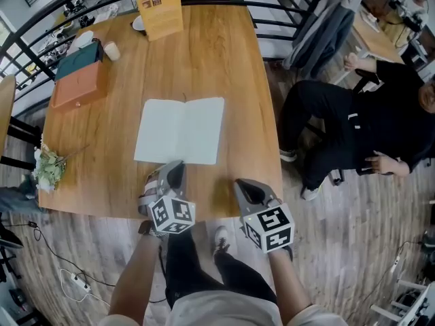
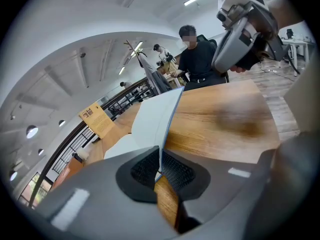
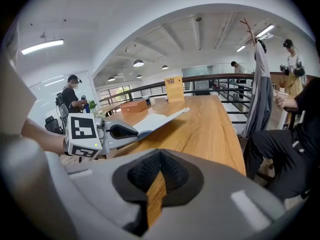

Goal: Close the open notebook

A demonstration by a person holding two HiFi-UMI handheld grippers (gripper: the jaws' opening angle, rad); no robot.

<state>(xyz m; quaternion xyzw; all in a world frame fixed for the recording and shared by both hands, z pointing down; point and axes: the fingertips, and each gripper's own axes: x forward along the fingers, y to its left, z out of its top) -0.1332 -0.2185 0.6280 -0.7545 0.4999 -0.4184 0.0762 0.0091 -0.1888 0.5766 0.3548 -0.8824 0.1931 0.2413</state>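
Left gripper, at the near edge of the wooden bench, has its fingers clenched on the near edge of the white notebook. It lies open mid-bench, that edge raised. Right gripper hovers beside the bench's near edge, fingers closed on nothing.

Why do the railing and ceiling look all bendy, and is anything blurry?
Head view: sharp, but the wide lens curves the railing. Left gripper view: a smudgy dark patch lies on the table, and the corners go black. Right gripper view: the ceiling bows into an arch, and a lamp glares white.
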